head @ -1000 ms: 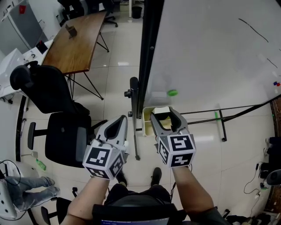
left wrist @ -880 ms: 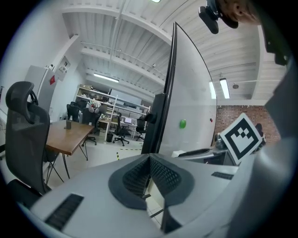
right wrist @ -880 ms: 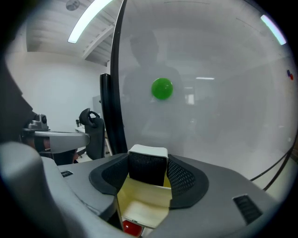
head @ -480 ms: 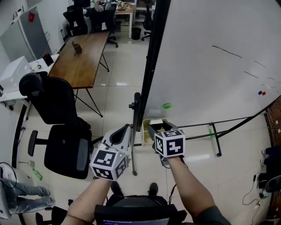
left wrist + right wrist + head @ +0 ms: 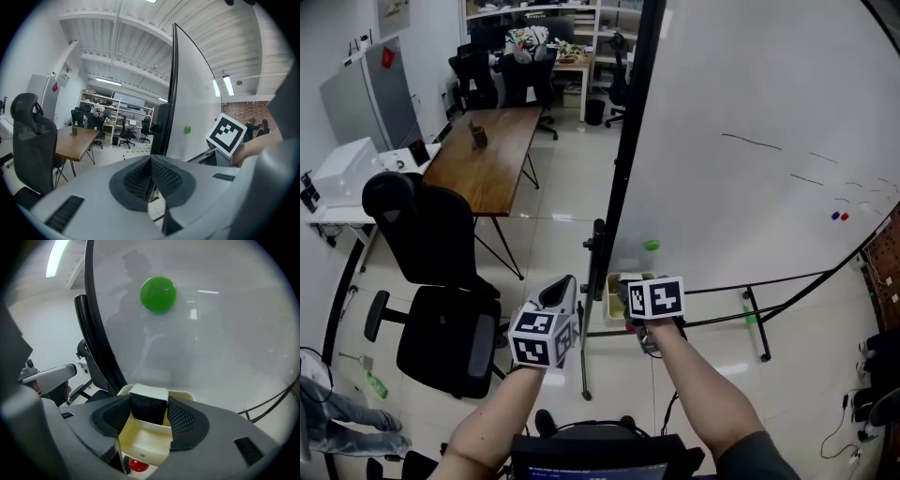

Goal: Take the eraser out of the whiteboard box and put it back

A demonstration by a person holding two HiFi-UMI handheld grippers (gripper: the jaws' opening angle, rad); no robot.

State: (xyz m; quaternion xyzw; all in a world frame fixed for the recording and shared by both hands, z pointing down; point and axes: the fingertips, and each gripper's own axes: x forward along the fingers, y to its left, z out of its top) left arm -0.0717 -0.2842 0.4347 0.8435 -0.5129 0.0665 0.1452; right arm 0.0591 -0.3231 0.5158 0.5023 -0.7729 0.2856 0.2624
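Note:
The eraser (image 5: 148, 405), white-backed with black felt, sits between the pads of my right gripper (image 5: 149, 409), which is shut on it. It is held over the far part of the cream whiteboard box (image 5: 140, 444); whether it touches the box I cannot tell. In the head view the right gripper's marker cube (image 5: 656, 297) hides its jaws and the eraser, and only the box's rim (image 5: 613, 284) shows. My left gripper (image 5: 563, 284) hangs to the left of the box, its jaws shut and empty (image 5: 151, 163).
The whiteboard (image 5: 750, 141) on its black stand (image 5: 628, 169) rises right behind the box, with a green magnet (image 5: 158, 294) on it. Something red (image 5: 137, 465) lies under the box. A black office chair (image 5: 441, 272) and a wooden table (image 5: 487, 155) stand to the left.
My right gripper has tipped downward, so its marker cube now faces the head camera and covers the jaws. The left gripper has risen a little. The head view has swung up.

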